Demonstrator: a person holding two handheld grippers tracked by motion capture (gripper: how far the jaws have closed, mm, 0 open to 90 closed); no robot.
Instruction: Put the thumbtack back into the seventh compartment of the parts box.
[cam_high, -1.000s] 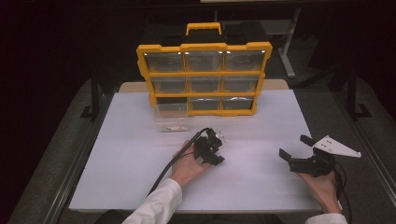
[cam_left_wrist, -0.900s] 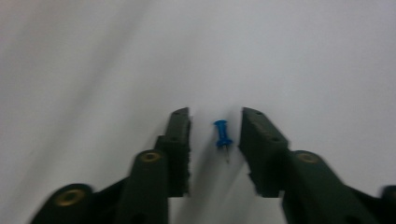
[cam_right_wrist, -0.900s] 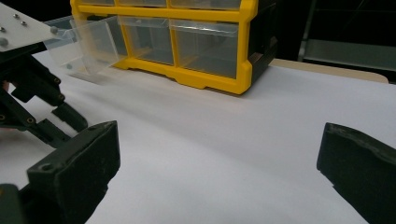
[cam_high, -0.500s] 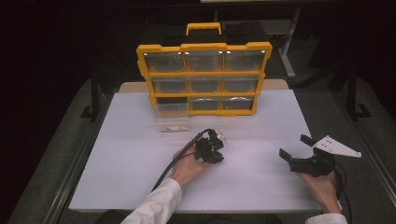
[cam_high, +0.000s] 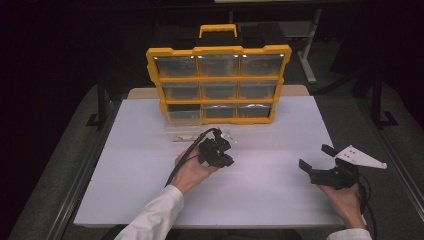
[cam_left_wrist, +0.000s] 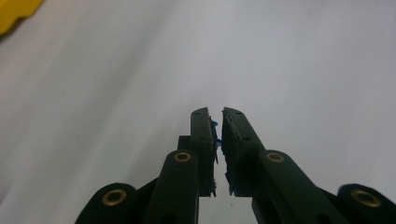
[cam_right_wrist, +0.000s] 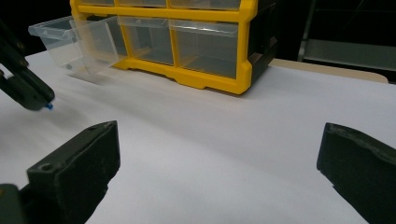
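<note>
Small blue piece (cam_left_wrist: 215, 132) pinched in left gripper (cam_left_wrist: 218, 116)
Right gripper (cam_right_wrist: 219, 158) jaws wide apart over smooth white table (cam_high: 260, 180); yellow plastic organizer (cam_high: 218, 80), dark room

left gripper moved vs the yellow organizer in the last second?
Yes. In the high view the left gripper has shifted slightly up the frame, toward the yellow organizer and the pulled-out clear drawer. Its jaws have just closed on a small blue piece.
</note>
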